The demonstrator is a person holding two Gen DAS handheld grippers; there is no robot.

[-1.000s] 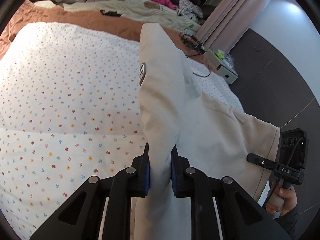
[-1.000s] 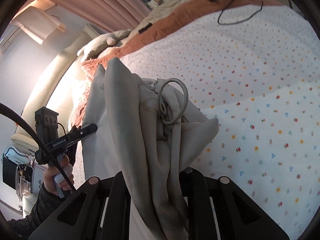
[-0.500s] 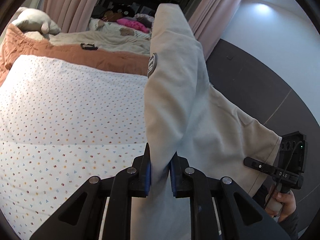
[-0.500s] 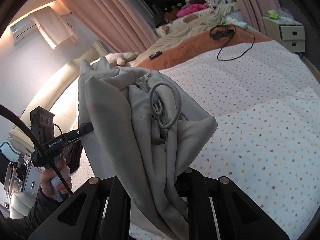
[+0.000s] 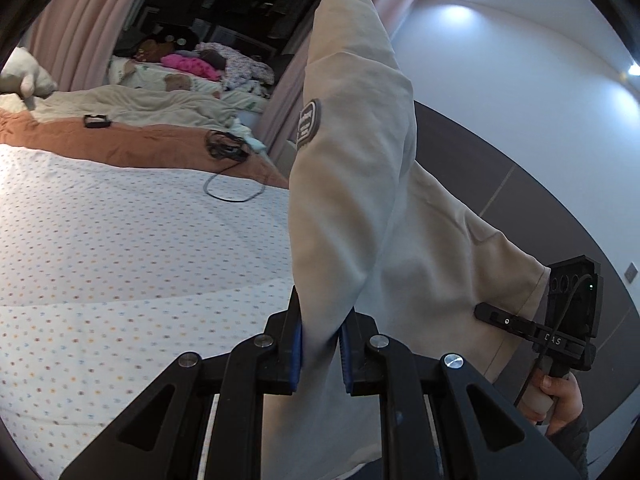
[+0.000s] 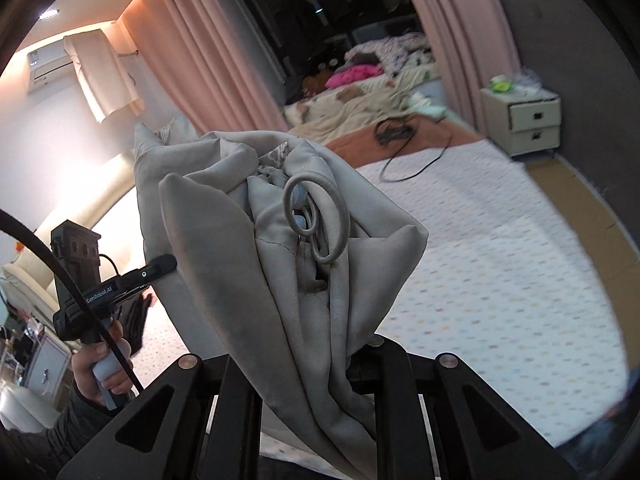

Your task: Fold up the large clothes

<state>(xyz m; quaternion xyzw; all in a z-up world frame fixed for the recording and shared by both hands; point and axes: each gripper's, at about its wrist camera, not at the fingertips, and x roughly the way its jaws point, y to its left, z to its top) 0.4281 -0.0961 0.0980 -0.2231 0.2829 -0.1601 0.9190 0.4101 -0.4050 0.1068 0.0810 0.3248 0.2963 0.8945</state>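
Observation:
A large beige hooded garment [image 5: 360, 208] with a dark oval sleeve patch hangs in the air between both grippers. My left gripper [image 5: 319, 344] is shut on a fold of its cloth, which stands up above the blue pads. In the right wrist view the same garment [image 6: 224, 240] is bunched, with a looped drawcord [image 6: 316, 220] on top. My right gripper [image 6: 320, 360] is shut on that bunch, its fingertips hidden by the cloth. Each view shows the other gripper held by a hand, the right one [image 5: 568, 320] at the garment's far edge and the left one [image 6: 92, 280] beside the cloth.
A bed with a white dotted sheet [image 5: 120, 248] and a brown blanket band [image 5: 132, 144] lies below. A black cable [image 5: 224, 160] rests on the blanket. A white nightstand [image 6: 524, 120] stands by the dark wall. Pink curtains [image 6: 208, 52] and piled bedding lie beyond.
Both grippers have risen with the garment, lifting it clear of the bed. The views have tilted up, so more of the curtains, wall and ceiling show now.

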